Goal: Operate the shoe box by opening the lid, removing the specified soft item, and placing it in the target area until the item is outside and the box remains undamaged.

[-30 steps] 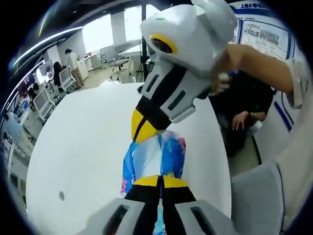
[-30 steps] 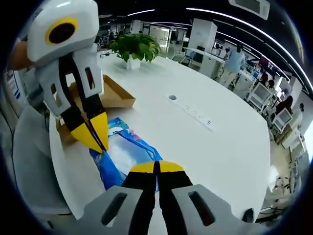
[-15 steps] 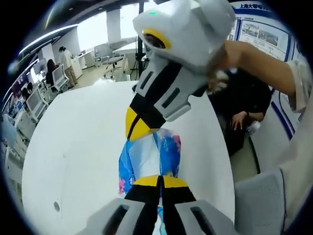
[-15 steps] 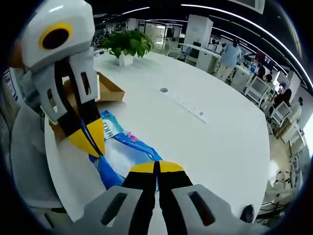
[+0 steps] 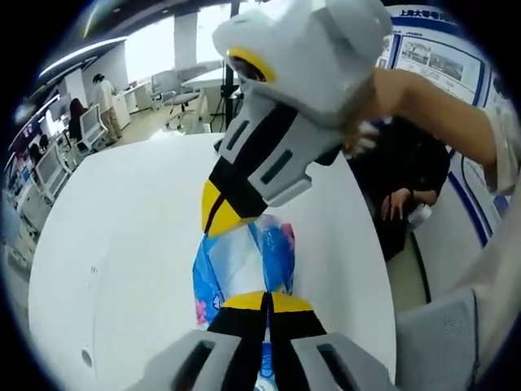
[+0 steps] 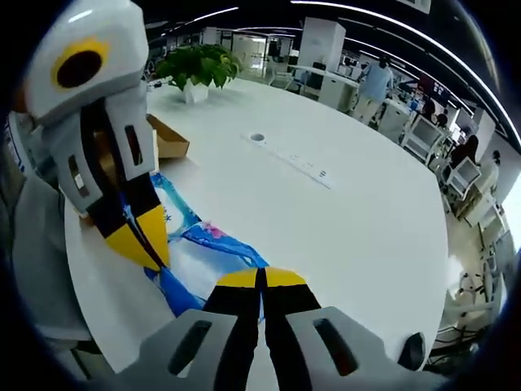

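Observation:
A soft blue and white plastic pack point(image 5: 242, 262) is held off the white table point(image 5: 122, 244) between both grippers. My left gripper point(image 5: 265, 295) is shut on its near end. The right gripper point(image 5: 218, 221) comes in from above, shut on the far end. In the right gripper view, my right gripper point(image 6: 262, 274) is shut on the pack point(image 6: 207, 251), and the left gripper point(image 6: 146, 248) pinches its other end at the left. The brown cardboard shoe box point(image 6: 167, 138) sits behind the left gripper, partly hidden by it.
A potted plant point(image 6: 194, 67) stands at the table's far side, with a socket strip point(image 6: 293, 161) and a cable hole point(image 6: 258, 138) mid-table. A seated person point(image 5: 407, 187) and a grey chair point(image 5: 440, 334) are at the table's right edge. Desks and people fill the background.
Both grippers stay shut on the pack. The right gripper view has shifted: the shoe box now lies further off and is more hidden behind the left gripper. The pack sits slightly lower in the left gripper view.

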`<state>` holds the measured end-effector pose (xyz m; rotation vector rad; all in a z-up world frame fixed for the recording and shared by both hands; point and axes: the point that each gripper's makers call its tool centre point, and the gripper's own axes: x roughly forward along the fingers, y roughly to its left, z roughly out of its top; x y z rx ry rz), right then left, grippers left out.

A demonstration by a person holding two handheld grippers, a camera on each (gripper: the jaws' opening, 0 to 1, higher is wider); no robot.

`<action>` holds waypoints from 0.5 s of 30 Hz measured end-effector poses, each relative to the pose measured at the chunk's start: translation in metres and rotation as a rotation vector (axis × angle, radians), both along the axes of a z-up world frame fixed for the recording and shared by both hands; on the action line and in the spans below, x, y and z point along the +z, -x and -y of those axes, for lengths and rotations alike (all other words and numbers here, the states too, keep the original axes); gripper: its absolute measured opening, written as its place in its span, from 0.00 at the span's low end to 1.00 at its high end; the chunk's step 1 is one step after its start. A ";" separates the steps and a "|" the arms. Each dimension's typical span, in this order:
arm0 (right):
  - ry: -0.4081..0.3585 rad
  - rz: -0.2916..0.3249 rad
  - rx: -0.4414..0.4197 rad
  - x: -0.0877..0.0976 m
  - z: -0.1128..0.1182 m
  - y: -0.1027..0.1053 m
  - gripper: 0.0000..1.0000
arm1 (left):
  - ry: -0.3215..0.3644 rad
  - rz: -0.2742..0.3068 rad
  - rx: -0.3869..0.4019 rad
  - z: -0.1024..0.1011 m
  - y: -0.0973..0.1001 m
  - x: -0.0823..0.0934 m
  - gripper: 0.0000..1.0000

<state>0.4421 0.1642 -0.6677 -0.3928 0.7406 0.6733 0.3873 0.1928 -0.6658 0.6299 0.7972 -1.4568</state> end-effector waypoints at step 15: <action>0.008 -0.051 -0.013 -0.036 0.011 0.000 0.00 | -0.023 -0.051 -0.009 0.009 0.003 -0.034 0.00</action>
